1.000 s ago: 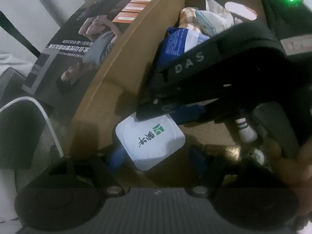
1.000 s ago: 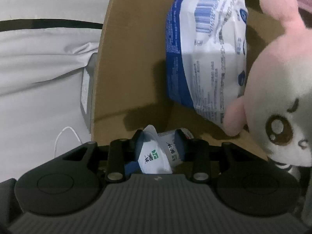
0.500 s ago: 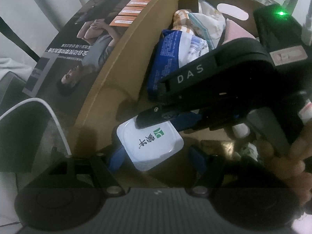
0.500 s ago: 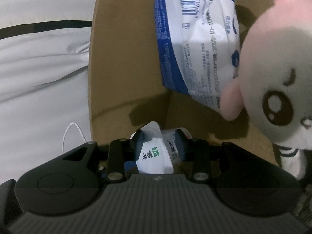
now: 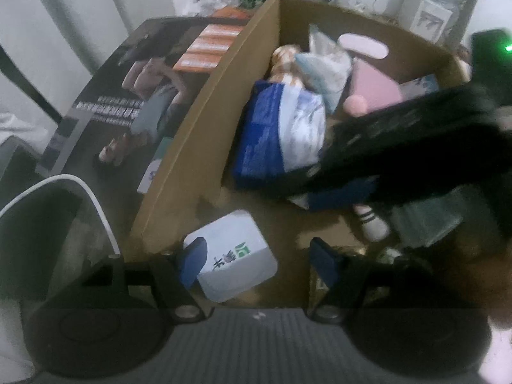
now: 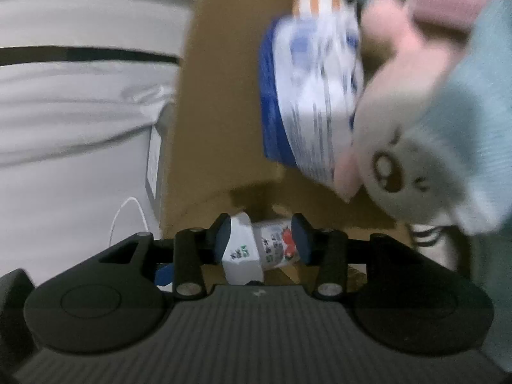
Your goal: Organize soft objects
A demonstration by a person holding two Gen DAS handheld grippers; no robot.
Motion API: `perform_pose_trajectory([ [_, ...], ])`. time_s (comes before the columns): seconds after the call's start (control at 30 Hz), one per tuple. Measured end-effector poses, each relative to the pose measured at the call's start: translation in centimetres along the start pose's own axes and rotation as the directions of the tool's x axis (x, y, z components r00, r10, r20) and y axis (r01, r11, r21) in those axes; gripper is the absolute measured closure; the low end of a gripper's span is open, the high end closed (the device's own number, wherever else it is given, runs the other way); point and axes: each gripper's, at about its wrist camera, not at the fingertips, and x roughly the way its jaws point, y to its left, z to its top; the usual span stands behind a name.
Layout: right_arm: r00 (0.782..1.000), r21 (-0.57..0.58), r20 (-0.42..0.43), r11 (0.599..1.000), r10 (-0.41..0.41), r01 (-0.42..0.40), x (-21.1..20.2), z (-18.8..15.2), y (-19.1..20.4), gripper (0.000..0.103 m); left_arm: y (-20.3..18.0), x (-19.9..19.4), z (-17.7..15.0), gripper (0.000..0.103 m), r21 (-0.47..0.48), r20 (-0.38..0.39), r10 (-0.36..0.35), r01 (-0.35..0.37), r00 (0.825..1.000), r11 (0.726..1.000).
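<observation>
1. Brown cardboard forms the box (image 5: 204, 147) that both wrist views look into; its near-left wall stands up beside a dark printed panel (image 5: 134, 96).
2. On the box floor, near that wall, lies a small white pack (image 5: 230, 256) with green print, seen from above in the left wrist view.
3. The left gripper (image 5: 256, 262) points down at it with its jaws spread wide. The left blue pad sits just at the pack's edge; the right pad is well clear, so nothing is squeezed.
4. In the right wrist view the same pack (image 6: 252, 249) sits between the blue pads of the right gripper (image 6: 260, 240). Its jaws are opening; the left pad meets the pack's white end, and the right pad is at its printed end. Whether the pads press it I cannot tell through the blur.
5. Deeper in the box a blue-and-white bag (image 5: 281, 134) leans against the wall.
6. A pink-and-grey plush (image 6: 416, 147) lies against that bag on the right, blurred, with a striped foot (image 6: 425, 240) below it.
7. A white cable (image 5: 80, 192) curves outside the box on the left.
8. The right gripper's black body (image 5: 416, 147) crosses the left view over the box.
</observation>
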Motion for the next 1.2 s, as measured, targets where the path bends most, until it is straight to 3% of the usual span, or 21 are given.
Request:
perform_pose_trajectory([
  [0.07, 0.995, -0.045, 0.093, 0.998, -0.034, 0.038, -3.1, -0.1, 1.1, 0.061, -0.5, -0.8, 0.2, 0.031, 0.022, 0.024, -0.028, 0.028, 0.999, 0.999],
  [0.13, 0.977, -0.091, 0.203, 0.992, -0.071, 0.091, -6.8, -0.2, 1.9, 0.057, -1.3, -1.5, 0.3, 0.031, 0.046, 0.039, -0.075, 0.074, 0.996, 0.996],
  [0.23, 0.906, -0.081, 0.399, 0.979, -0.139, 0.186, -14.1, 0.8, 1.7, 0.049, -3.0, -2.5, 0.3, 0.031, 0.077, 0.039, -0.19, 0.186, 0.981, 0.98],
  [0.3, 0.832, -0.024, 0.519, 0.969, -0.198, 0.246, -18.2, 1.4, 0.7, 0.032, -4.2, -2.8, 0.0, 0.031, 0.081, 0.026, -0.275, 0.272, 0.961, 0.959],
  [0.33, 0.794, 0.016, 0.553, 0.956, -0.252, 0.292, -19.7, 1.7, 0.0, 0.02, -5.0, -2.9, -0.1, 0.031, 0.078, 0.012, -0.317, 0.315, 0.948, 0.946],
  [0.4, 0.749, 0.095, 0.545, 0.916, -0.376, 0.39, -21.7, 3.1, -2.3, 0.02, -6.8, -2.9, -0.7, 0.03, 0.089, -0.025, -0.371, 0.371, 0.928, 0.924],
  [0.47, 0.739, 0.155, 0.49, 0.881, -0.462, 0.447, -22.2, 4.5, -5.2, 0.02, -8.9, -2.5, -1.6, 0.031, 0.11, -0.07, -0.383, 0.388, 0.921, 0.915],
  [0.6, 0.76, 0.186, 0.39, 0.852, -0.52, 0.489, -19.8, 5.7, -8.5, 0.022, -11.9, -1.5, -3.4, 0.037, 0.112, -0.146, -0.373, 0.39, 0.916, 0.914],
  [0.7, 0.76, 0.121, 0.365, 0.837, -0.537, 0.533, -17.5, 5.5, -8.4, 0.031, -13.2, -0.9, -4.1, 0.038, 0.098, -0.171, -0.347, 0.367, 0.922, 0.925],
  [0.73, 0.762, 0.106, 0.35, 0.832, -0.544, 0.545, -16.9, 5.5, -8.5, 0.043, -13.6, -0.8, -4.3, 0.04, 0.089, -0.18, -0.342, 0.361, 0.923, 0.928],
  [0.77, 0.769, 0.092, 0.335, 0.832, -0.544, 0.548, -16.1, 5.3, -8.4, 0.048, -13.9, -0.8, -4.6, 0.04, 0.081, -0.18, -0.34, 0.358, 0.923, 0.93],
  [0.83, 0.782, 0.064, 0.323, 0.837, -0.533, 0.544, -16.0, 5.4, -8.2, 0.05, -14.6, -0.8, -4.9, 0.04, 0.071, -0.192, -0.332, 0.351, 0.923, 0.934],
  [0.97, 0.777, -0.02, 0.313, 0.815, -0.546, 0.58, -15.3, 5.6, -6.9, 0.059, -16.1, -0.8, -5.3, 0.04, 0.083, -0.211, -0.309, 0.332, 0.927, 0.94],
  [1.2, 0.779, -0.091, 0.293, 0.795, -0.555, 0.6, -14.6, 6.1, -6.6, 0.059, -17.2, -1.0, -5.8, 0.039, 0.096, -0.195, -0.251, 0.274, 0.948, 0.957],
])
